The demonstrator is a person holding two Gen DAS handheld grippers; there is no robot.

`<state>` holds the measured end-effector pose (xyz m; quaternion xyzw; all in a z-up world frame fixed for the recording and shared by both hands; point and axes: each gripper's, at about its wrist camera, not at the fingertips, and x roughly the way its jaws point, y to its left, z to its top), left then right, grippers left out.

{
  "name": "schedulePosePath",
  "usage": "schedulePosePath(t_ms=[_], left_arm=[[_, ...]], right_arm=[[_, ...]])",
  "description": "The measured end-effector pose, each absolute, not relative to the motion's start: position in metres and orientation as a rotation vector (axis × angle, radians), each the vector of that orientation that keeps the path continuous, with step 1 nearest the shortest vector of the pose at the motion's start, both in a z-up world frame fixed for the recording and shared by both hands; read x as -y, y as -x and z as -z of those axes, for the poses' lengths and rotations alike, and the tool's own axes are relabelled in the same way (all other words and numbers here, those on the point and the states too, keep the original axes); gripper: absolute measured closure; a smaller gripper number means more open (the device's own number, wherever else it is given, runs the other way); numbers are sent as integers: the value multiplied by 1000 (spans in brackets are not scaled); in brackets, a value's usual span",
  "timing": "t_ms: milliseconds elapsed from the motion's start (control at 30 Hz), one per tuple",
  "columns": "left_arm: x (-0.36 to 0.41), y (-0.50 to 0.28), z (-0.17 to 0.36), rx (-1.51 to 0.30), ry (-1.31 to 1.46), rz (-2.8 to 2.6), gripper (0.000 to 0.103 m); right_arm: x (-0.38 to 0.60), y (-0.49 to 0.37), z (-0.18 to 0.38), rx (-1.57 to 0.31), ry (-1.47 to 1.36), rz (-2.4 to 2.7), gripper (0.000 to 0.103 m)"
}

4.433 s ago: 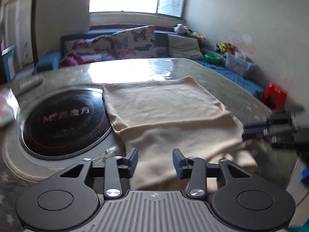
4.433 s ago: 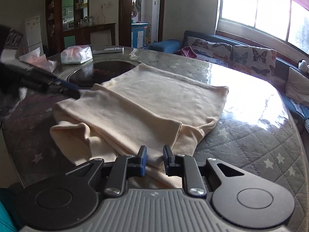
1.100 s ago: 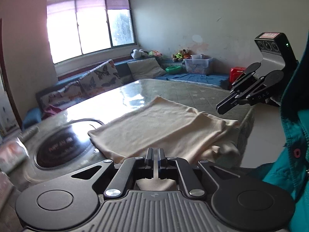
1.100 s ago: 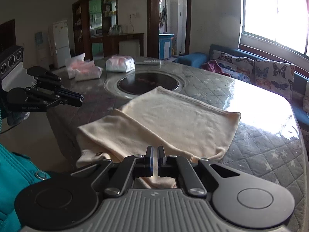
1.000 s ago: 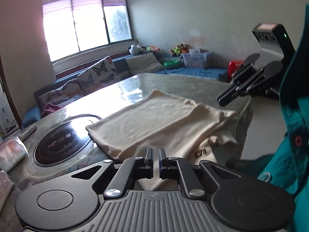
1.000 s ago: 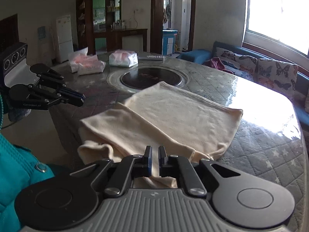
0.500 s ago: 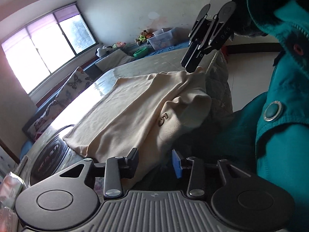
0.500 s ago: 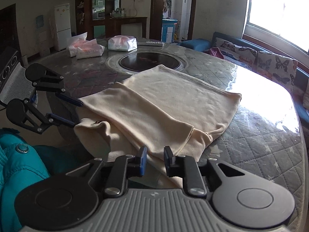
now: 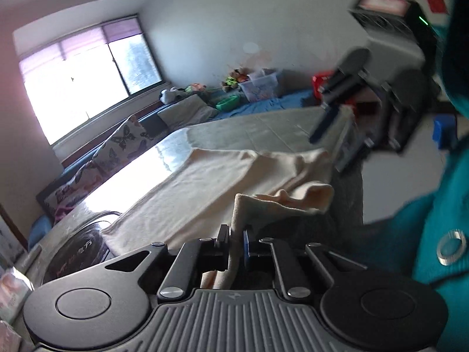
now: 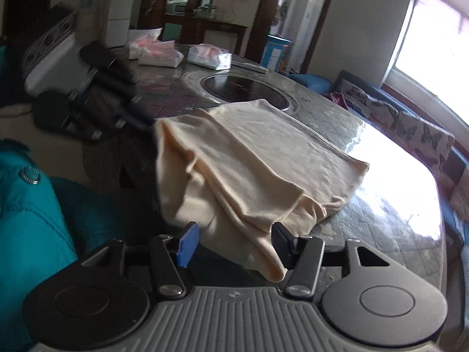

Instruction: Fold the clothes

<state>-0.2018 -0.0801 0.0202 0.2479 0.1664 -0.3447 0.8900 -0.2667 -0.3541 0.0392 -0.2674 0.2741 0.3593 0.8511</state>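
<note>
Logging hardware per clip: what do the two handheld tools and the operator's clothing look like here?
Both tools are matte black: a ribbed grey-black body, two round discs at the sides, angled linkage arms with silver screws. Left tool and right tool have blue pads on their fingers. The other unit's back shows a pale grey housing with a green light. The operator wears a teal garment with a silver snap button.

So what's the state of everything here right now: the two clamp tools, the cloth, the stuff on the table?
Left gripper: jaws shut on a corner of the cream garment.
Right gripper: jaws open, the garment's hanging edge between them, not pinched.
Cream garment: partly folded, lying on the table, near edge drooping over the side.
Table: covered with a quilted cloth.
Tissue packs: lying on the table.
</note>
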Motion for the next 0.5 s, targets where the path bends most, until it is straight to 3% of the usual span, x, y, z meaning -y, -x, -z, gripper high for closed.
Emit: schedulePosePath(t_ms=[67,200,367,467,500], left_arm=[[78,192,-25,-363,-472,712,93],[76,183,-31,-387,-422,715,93],[68,175,-35,-410,-370,721,93],[64,169,-36,-428,-343,720,93],[63,166,-36,-432,-333,719,93]], right_arm=[[350,268,-36,-550,600,-767,37],[336,268,-25,-487,680,-795,37],[323,250,-12,-494,677,-813,50],[325,236,-13,-531,603,-828,62],[326,232,-14,-549,576,-829,72]])
